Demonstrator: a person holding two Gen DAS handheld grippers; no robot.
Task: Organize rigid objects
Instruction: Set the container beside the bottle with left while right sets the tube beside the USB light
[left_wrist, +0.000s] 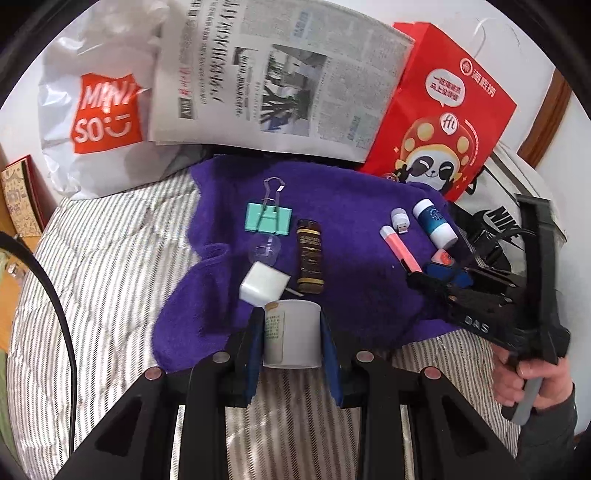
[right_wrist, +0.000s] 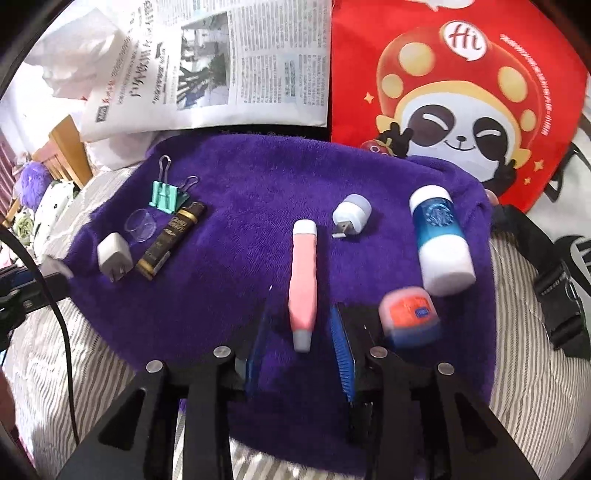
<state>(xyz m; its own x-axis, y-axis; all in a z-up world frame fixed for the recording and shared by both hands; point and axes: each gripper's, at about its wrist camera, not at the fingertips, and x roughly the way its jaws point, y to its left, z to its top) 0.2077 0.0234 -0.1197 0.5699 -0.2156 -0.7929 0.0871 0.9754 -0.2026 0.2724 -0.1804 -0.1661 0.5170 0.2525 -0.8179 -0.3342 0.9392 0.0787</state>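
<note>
My left gripper (left_wrist: 291, 332) is shut on a white pill bottle (left_wrist: 293, 338), held at the near edge of the purple towel (left_wrist: 351, 266). On the towel's left lie a teal binder clip (left_wrist: 268, 218), a clear ring (left_wrist: 264, 250), a white charger cube (left_wrist: 263, 284) and a dark brown tube (left_wrist: 310, 256). My right gripper (right_wrist: 301, 321) is open, its jaws either side of the near end of a pink pen-like stick (right_wrist: 304, 273). Beside it lie an orange-topped small jar (right_wrist: 410, 314), a blue-and-white bottle (right_wrist: 441, 242) and a white USB light (right_wrist: 351, 214).
A newspaper (left_wrist: 280, 77), a white MINISO bag (left_wrist: 99, 110) and a red panda bag (left_wrist: 443, 118) stand behind the towel. The towel lies on striped bedding (left_wrist: 103, 277). A black cable (left_wrist: 55, 302) runs at the left, a black strap (right_wrist: 554, 302) at the right.
</note>
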